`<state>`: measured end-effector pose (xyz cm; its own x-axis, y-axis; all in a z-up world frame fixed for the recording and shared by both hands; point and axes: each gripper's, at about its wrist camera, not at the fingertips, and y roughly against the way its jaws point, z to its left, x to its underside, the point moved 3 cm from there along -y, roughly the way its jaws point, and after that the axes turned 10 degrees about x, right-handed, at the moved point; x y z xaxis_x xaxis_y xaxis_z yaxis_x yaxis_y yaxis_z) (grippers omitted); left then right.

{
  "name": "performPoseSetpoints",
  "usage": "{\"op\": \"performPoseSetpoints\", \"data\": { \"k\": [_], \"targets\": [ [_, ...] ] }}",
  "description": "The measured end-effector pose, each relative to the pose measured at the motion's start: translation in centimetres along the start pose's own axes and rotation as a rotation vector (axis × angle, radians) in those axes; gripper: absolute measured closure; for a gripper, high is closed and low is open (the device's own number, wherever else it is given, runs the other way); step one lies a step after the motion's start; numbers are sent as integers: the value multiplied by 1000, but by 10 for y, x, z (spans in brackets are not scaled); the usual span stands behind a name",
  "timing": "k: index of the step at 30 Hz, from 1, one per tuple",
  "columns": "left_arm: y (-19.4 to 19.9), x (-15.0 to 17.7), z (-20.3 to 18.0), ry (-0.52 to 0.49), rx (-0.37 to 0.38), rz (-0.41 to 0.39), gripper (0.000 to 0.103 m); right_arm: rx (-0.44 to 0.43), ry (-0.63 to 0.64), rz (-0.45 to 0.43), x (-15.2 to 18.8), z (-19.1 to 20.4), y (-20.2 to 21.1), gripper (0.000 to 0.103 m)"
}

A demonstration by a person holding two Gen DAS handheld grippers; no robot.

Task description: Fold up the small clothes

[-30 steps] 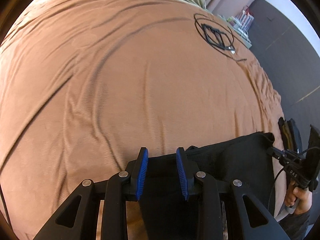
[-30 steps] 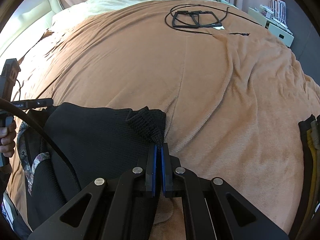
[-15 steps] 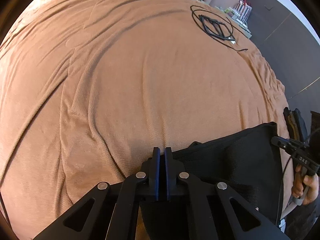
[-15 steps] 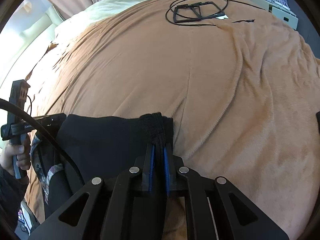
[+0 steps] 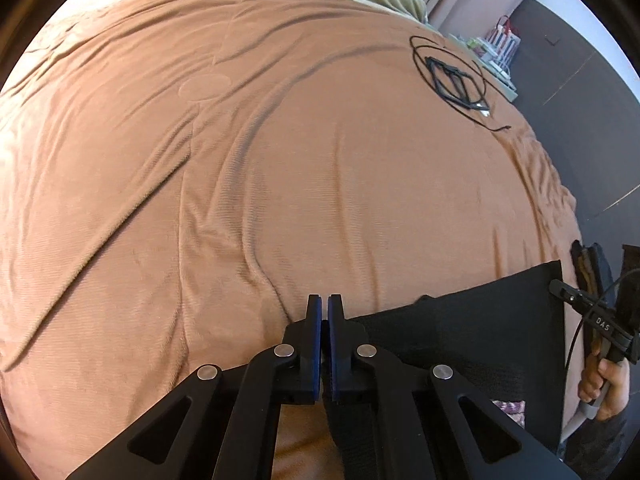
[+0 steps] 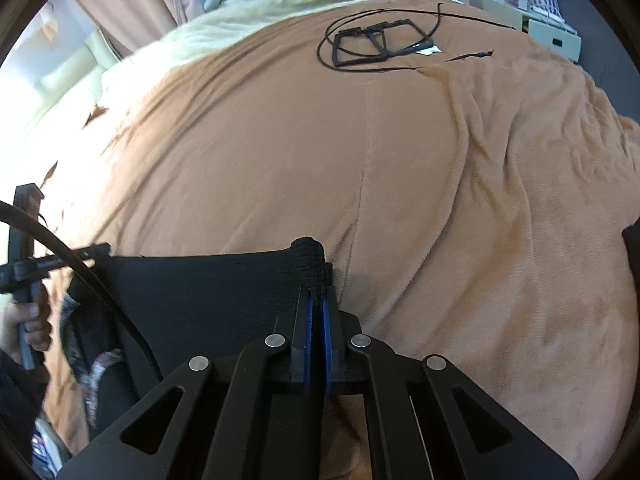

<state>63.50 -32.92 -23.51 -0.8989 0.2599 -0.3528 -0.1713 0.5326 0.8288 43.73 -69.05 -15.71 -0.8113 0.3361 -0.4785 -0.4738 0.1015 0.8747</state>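
Observation:
A small black knit garment is held stretched between both grippers just above the brown blanket. My left gripper is shut on its left corner; the cloth runs right from the blue pads. In the right wrist view the garment spreads left, and my right gripper is shut on its bunched ribbed right corner. Each view shows the other handheld gripper at its edge: the right one, the left one.
A coil of black cable with a black frame lies far back on the blanket, also in the right wrist view. A pale green duvet lies behind. Dark folded clothes sit at the right edge. Patterned cloth lies lower left.
My left gripper has closed from open onto the garment's left corner. Both grippers have lifted and pulled the garment taut, its top edge now straight.

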Motion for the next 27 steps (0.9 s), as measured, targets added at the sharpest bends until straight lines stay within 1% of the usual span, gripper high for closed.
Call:
{"op": "performPoseSetpoints", "data": {
  "k": [1, 2, 3, 4, 5, 6, 7, 9, 14, 16, 18, 19, 23, 27],
  "targets": [
    [-1, -1, -1, -7, -13, 1, 99, 18, 2, 12, 2, 3, -1, 98],
    [0, -2, -1, -12, -48, -1, 99, 43, 7, 15, 1, 5, 1, 90],
    [3, -2, 0, -15, -76, -14, 99, 66, 14, 8, 2, 5, 5, 72],
    [6, -3, 1, -12, -77, -21, 99, 79, 18, -2, 4, 6, 11, 59],
    [12, -3, 2, -1, -59, -29, 97, 86, 19, -14, 4, 7, 17, 37],
    [17, -3, 2, 6, -44, -33, 93, 92, 21, -32, 6, 8, 26, 33],
    [22, -1, 3, 8, -37, -35, 90, 95, 25, -38, 7, 9, 31, 33],
    [30, 2, 3, 4, -38, -34, 88, 90, 38, -42, 12, 12, 43, 33],
    [45, 17, -2, 20, -8, -18, 85, 83, 78, -54, 27, 22, 74, 33],
    [51, 24, -5, 25, 0, -21, 75, 81, 98, -56, 34, 27, 86, 33],
    [59, 31, -8, 29, 9, -26, 68, 78, 117, -58, 39, 30, 96, 33],
    [63, 35, -10, 31, 12, -30, 66, 74, 133, -59, 44, 35, 103, 33],
    [79, 51, -18, 30, 26, -38, 66, 66, 201, -63, 53, 49, 121, 33],
    [88, 69, -24, 27, 30, -35, 66, 43, 255, -46, 66, 60, 138, 33]
  ]
}}
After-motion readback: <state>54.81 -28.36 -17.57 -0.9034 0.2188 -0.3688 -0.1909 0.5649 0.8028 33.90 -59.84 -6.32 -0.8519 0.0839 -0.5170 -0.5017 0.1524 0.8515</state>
